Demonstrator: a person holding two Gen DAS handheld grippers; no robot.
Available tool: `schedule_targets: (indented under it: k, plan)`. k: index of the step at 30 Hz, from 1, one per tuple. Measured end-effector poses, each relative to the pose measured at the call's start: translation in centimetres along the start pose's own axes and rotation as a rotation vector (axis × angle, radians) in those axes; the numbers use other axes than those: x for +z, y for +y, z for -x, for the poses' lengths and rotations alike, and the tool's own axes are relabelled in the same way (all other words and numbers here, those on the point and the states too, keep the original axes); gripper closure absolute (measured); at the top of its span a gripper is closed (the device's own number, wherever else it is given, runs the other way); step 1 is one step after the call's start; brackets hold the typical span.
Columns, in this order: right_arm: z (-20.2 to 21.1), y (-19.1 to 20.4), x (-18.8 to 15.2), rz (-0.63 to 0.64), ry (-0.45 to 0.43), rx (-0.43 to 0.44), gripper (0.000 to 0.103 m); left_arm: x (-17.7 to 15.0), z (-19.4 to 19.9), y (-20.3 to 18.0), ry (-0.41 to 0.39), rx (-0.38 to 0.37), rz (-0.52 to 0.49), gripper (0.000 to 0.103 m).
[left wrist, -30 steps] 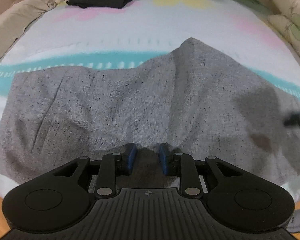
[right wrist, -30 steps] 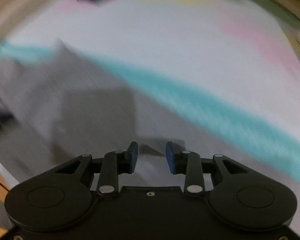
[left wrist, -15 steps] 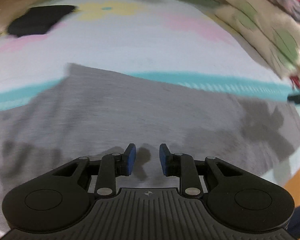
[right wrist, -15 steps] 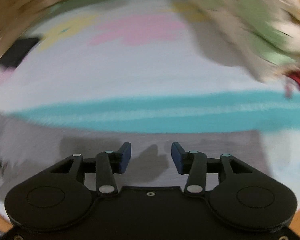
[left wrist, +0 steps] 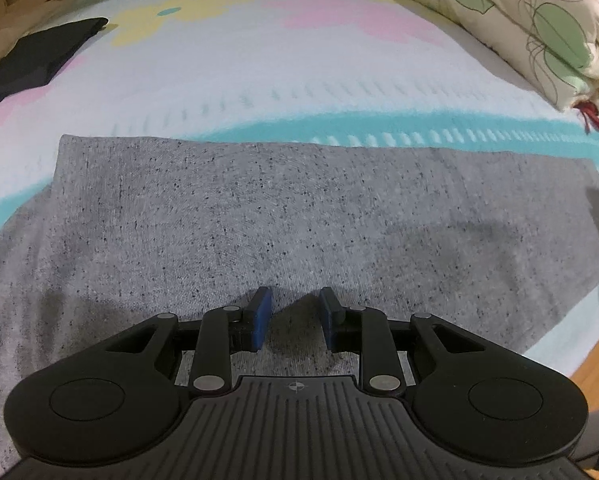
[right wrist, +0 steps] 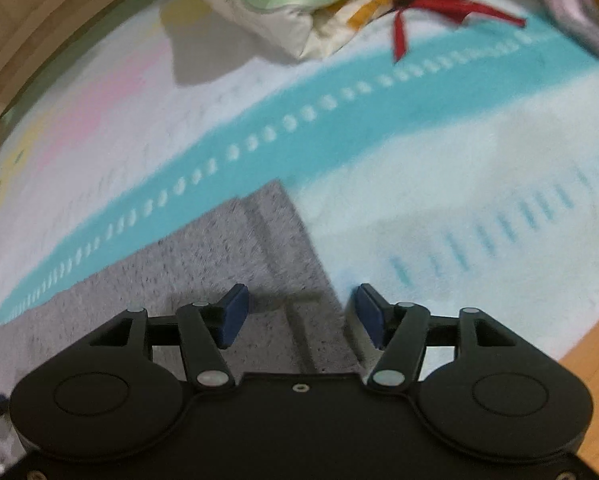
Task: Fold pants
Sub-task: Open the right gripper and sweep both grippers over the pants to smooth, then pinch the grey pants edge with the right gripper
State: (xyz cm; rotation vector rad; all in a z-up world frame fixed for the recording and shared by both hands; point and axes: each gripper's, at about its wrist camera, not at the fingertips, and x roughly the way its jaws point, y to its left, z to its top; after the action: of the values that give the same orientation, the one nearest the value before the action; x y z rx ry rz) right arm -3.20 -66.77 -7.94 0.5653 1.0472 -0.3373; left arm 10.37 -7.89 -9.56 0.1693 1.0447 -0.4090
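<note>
Grey speckled pants (left wrist: 283,216) lie flat on a pastel bedspread (left wrist: 299,72), folded lengthwise into a long strip. My left gripper (left wrist: 295,304) hovers over the near middle of the strip, its jaws a little apart with nothing between them. In the right wrist view the hemmed end of the pants (right wrist: 227,264) reaches a corner by the teal stripe. My right gripper (right wrist: 299,300) stands over that end's side edge, jaws opening, the cloth edge below the gap but not pinched.
A folded black garment (left wrist: 39,60) lies at the far left of the bed. Floral pillows (left wrist: 519,28) with a red ribbon (right wrist: 439,4) pile up at the right. The wooden bed frame (right wrist: 591,368) shows at the near right edge.
Both grippers swept right along the pants. The raised peak in the cloth is gone and the strip lies flat. The right jaws have widened and now sit over the pants' end.
</note>
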Motion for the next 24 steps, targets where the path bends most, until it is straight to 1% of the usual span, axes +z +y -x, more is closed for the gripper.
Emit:
schedule_targets:
  k: [2, 3, 4, 5, 6, 8, 9, 11, 12, 14, 18, 19, 20, 21, 22, 24]
  plan:
    - [0.6, 0.0, 0.0, 0.029, -0.052, -0.050, 0.038, 0.2, 0.0, 0.2, 0.000, -0.004, 0.002, 0.077]
    - [1.4, 0.3, 0.0, 0.048, -0.101, -0.063, 0.038, 0.2, -0.1, 0.2, 0.002, -0.004, 0.003, 0.077]
    - [2.2, 0.6, -0.1, 0.067, -0.140, -0.054, 0.038, 0.1, 0.1, 0.0, 0.002, -0.002, 0.003, 0.077]
    - [2.9, 0.9, -0.2, 0.078, -0.161, -0.033, 0.043, 0.1, 0.2, 0.0, 0.002, 0.001, 0.003, 0.077]
    - [3.2, 1.1, -0.2, 0.093, -0.166, 0.002, 0.051, 0.2, 0.2, -0.1, 0.003, 0.003, 0.005, 0.077]
    - [2.9, 1.6, -0.2, 0.118, -0.128, 0.057, 0.058, 0.1, 0.3, -0.1, 0.004, 0.007, 0.003, 0.077]
    - [2.5, 1.8, -0.3, 0.129, -0.109, 0.064, 0.058, 0.1, 0.3, -0.1, 0.003, 0.006, 0.001, 0.077]
    - [1.3, 2.2, -0.5, 0.154, -0.072, 0.042, 0.058, 0.0, 0.3, 0.0, 0.001, 0.001, 0.002, 0.077]
    - [0.7, 2.3, -0.5, 0.163, -0.058, 0.022, 0.057, 0.0, 0.3, 0.1, 0.000, -0.002, 0.004, 0.077]
    - [-0.2, 2.5, -0.5, 0.165, -0.029, 0.014, 0.054, 0.1, 0.3, 0.2, 0.001, -0.006, 0.008, 0.077]
    - [-0.2, 3.0, -0.9, 0.164, -0.029, 0.006, 0.049, 0.1, 0.4, 0.3, 0.002, -0.010, 0.018, 0.077]
    - [-0.4, 3.1, -1.0, 0.164, -0.028, 0.004, 0.052, 0.2, 0.5, 0.4, 0.002, -0.014, 0.027, 0.077]
    - [-0.4, 3.4, -1.1, 0.175, -0.034, -0.009, 0.074, 0.2, 0.6, 0.5, 0.000, -0.022, 0.039, 0.078]
    - [-0.4, 3.9, -1.3, 0.200, -0.043, -0.036, 0.089, 0.3, 0.7, 0.6, -0.005, -0.031, 0.051, 0.078]
    - [-0.2, 4.5, -1.5, 0.227, -0.054, -0.052, 0.090, 0.4, 0.9, 0.6, -0.011, -0.042, 0.061, 0.078]
    - [0.6, 5.9, -2.0, 0.301, -0.123, -0.127, 0.095, 0.6, 1.2, 0.4, -0.032, -0.062, 0.058, 0.078]
